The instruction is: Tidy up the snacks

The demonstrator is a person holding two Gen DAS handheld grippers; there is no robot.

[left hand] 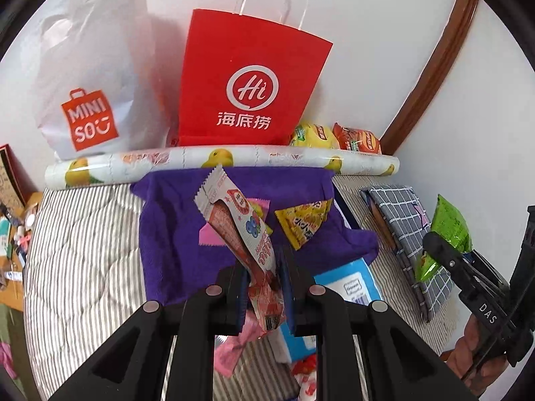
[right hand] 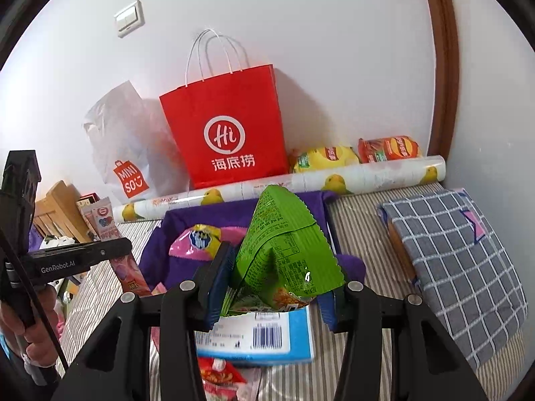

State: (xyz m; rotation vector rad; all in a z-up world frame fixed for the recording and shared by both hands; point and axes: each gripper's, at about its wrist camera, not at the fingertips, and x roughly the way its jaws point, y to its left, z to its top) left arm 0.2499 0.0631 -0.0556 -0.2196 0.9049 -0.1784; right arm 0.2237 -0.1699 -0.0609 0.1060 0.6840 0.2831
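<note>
1. Left gripper [left hand: 262, 292] clamped on a red-and-white snack bar [left hand: 239, 230], held above the purple cloth [left hand: 174, 234].
2. Right gripper [right hand: 272, 287] clamped on a green snack packet [right hand: 287, 247], above the blue box [right hand: 294, 334].
3. Red paper bag [right hand: 227, 127] upright at far wall.

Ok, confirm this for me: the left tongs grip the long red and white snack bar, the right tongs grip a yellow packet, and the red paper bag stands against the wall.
One slip: the right tongs grip a green packet, not a yellow one, as the right wrist view shows. The left tongs do grip the snack bar, and the red paper bag stands against the wall.
</note>
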